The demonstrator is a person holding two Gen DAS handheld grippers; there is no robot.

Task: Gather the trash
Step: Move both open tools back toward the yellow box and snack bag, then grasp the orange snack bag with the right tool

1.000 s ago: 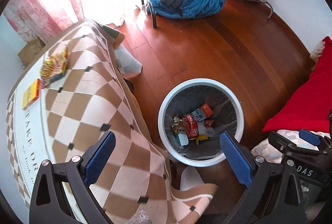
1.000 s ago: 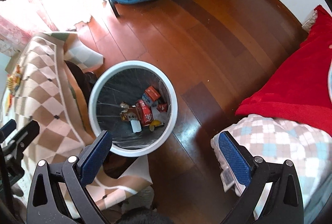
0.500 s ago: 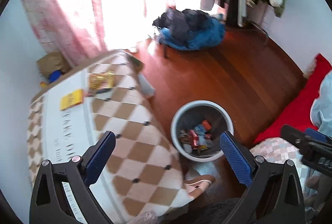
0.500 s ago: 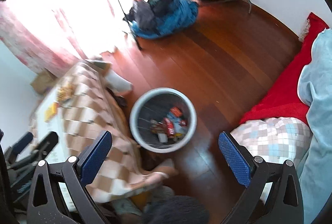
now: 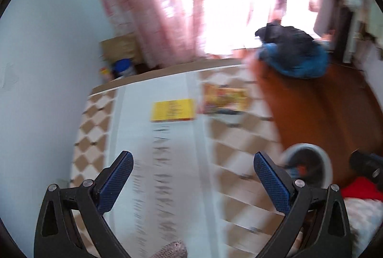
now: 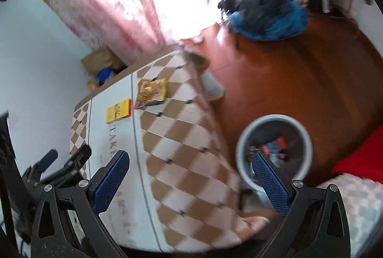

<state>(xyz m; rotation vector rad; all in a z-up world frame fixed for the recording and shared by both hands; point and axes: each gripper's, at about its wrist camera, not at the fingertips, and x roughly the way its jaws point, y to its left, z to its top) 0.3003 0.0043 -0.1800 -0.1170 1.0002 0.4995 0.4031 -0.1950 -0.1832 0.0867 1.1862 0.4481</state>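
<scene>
A flat yellow box (image 5: pixel 171 109) (image 6: pixel 119 111) and a yellow snack packet (image 5: pixel 224 98) (image 6: pixel 151 92) lie side by side at the far end of a table under a brown-and-white checked cloth (image 5: pixel 234 145) (image 6: pixel 182 145). A grey-white bin (image 6: pixel 274 151) (image 5: pixel 308 168) holding several wrappers stands on the floor to the table's right. My left gripper (image 5: pixel 192 175) hangs open over the table's near half, well short of the box. My right gripper (image 6: pixel 190 174) is open too, above the table's right edge and the bin. Both views are motion-blurred.
A wooden floor (image 6: pixel 299 81) spreads to the right, with a pile of blue and dark clothes (image 6: pixel 265 15) by the bright window. Pink curtains (image 5: pixel 153 14) hang behind the table, with a cardboard box (image 6: pixel 100 59) below them. Red bedding (image 6: pixel 359 155) lies at the right.
Both grippers have risen and swung left, away from the bin and towards the table. The yellow box and snack packet now sit near the middle of the left wrist view.
</scene>
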